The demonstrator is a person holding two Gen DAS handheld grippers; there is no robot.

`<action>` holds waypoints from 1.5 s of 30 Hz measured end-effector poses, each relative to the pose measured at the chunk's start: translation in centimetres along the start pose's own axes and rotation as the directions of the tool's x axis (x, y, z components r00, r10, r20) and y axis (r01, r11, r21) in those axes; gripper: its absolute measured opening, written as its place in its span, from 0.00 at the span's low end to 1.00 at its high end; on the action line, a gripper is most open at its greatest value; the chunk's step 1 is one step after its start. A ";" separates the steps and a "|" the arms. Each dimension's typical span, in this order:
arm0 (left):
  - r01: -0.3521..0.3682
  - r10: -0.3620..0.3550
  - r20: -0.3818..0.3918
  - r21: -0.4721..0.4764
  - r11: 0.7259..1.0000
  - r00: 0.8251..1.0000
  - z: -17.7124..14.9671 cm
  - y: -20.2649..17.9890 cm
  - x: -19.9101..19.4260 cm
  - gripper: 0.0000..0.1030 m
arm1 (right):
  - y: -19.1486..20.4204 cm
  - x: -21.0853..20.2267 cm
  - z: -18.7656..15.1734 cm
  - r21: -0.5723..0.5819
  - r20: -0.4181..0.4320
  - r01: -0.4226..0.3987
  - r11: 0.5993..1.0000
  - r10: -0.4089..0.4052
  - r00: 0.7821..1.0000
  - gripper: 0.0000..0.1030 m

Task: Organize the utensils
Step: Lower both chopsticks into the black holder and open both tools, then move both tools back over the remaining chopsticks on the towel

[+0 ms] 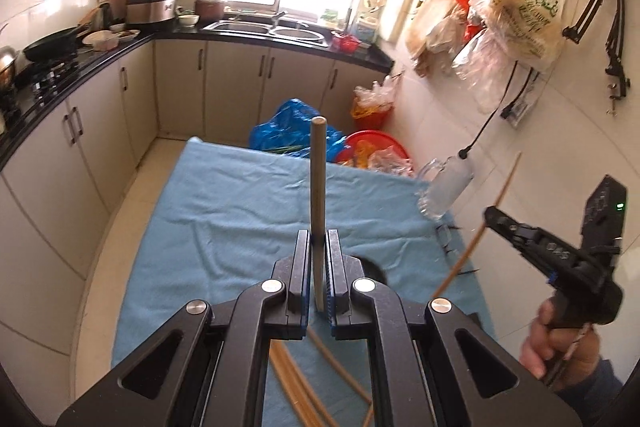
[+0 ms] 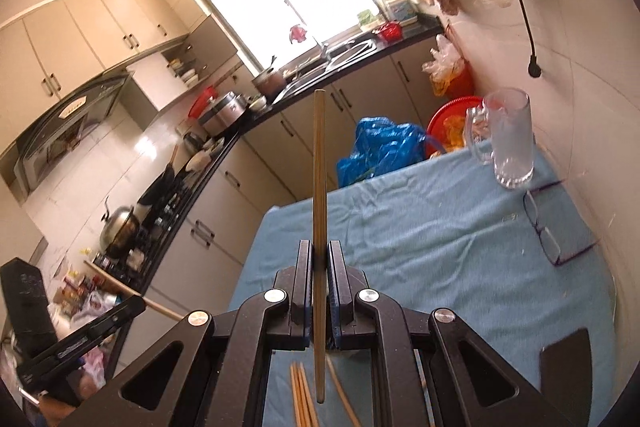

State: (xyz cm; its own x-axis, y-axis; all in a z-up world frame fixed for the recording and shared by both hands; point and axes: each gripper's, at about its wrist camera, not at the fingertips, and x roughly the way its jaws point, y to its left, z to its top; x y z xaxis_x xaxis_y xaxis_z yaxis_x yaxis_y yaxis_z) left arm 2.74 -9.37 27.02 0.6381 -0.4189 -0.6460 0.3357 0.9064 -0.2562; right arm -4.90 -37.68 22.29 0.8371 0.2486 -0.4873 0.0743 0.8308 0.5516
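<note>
Left wrist view: our left gripper (image 1: 319, 239) pinches 1 chopstick (image 1: 318, 179); our right gripper (image 2: 319, 251) is clamped on another chopstick (image 2: 319, 187); glass mug (image 2: 508, 143) stands upright.

Tan chopsticks (image 2: 304, 399), light blue tablecloth (image 2: 420, 227), red basin (image 1: 372, 147), black claws.

Two wrist fisheyes, angled down over the shared blue-clothed table (image 1: 240, 195), toward the window.

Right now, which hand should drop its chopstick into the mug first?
Right, probably. The right hand-held gripper is shut on a chopstick and the mug stands on that side; the left hand-held gripper sits farther across.
</note>
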 end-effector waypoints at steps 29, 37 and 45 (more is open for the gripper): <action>0.077 -0.068 -0.186 0.040 0.996 0.980 -0.5 -1.5 11.0 0.08 | -3.0 10.8 -1.6 0.058 -0.144 0.150 0.987 -0.141 0.980 0.10; 0.069 -0.066 -0.129 0.012 0.998 0.989 0.1 -0.9 8.6 0.25 | -2.9 7.5 -1.2 0.047 -0.104 0.142 0.989 -0.136 0.985 0.16; 0.039 -0.044 -0.081 -0.061 0.997 0.996 -1.0 1.8 4.4 0.27 | -4.1 3.8 -3.3 0.043 -0.135 0.112 0.993 -0.105 0.985 0.19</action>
State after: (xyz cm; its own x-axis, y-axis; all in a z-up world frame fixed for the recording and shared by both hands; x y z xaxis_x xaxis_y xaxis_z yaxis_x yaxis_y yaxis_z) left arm 5.48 -9.54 22.98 0.5649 -0.4526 -0.6900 0.3172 0.8910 -0.3247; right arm -3.79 -38.47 15.91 0.7436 0.2247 -0.6298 0.1907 0.8315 0.5217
